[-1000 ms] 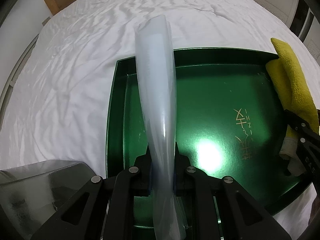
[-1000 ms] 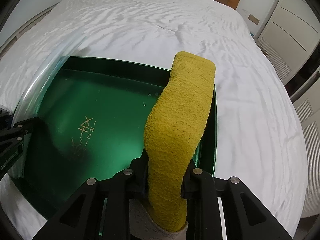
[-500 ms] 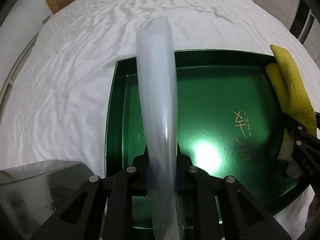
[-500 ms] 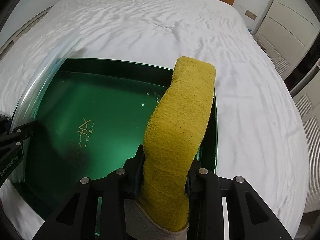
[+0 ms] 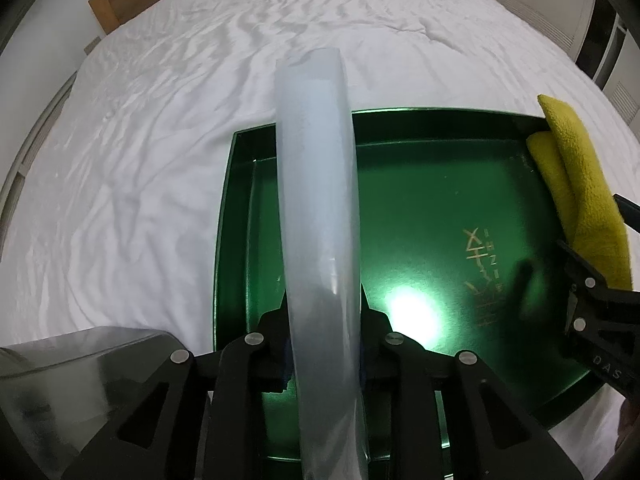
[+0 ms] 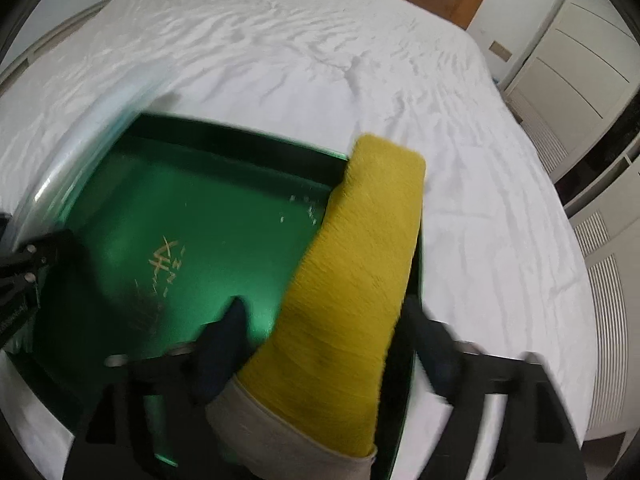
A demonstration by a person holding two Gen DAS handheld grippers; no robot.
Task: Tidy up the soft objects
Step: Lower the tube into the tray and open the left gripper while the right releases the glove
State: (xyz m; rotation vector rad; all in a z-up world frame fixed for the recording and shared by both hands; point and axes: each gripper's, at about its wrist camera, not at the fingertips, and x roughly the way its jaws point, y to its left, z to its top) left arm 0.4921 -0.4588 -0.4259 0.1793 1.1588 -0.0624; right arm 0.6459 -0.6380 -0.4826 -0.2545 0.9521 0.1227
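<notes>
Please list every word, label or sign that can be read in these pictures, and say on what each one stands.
"DAS": white letters on the right gripper, cut off by the picture's edge.
Gold characters with small letters beside them on the tray floor: too distorted to read.
Nothing readable on the tube or the sponge.

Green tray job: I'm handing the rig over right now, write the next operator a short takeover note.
Left gripper: fingers pinch the translucent roll, jaws beginning to open.
Right gripper: jaws opening, fingers clear of the yellow sponge.
Things: sponge leans on the right edge of the green tray; roll is above the tray's left side.
Done: sponge let go at the tray.
Left: release the roll, check that the sponge settles inside.
</notes>
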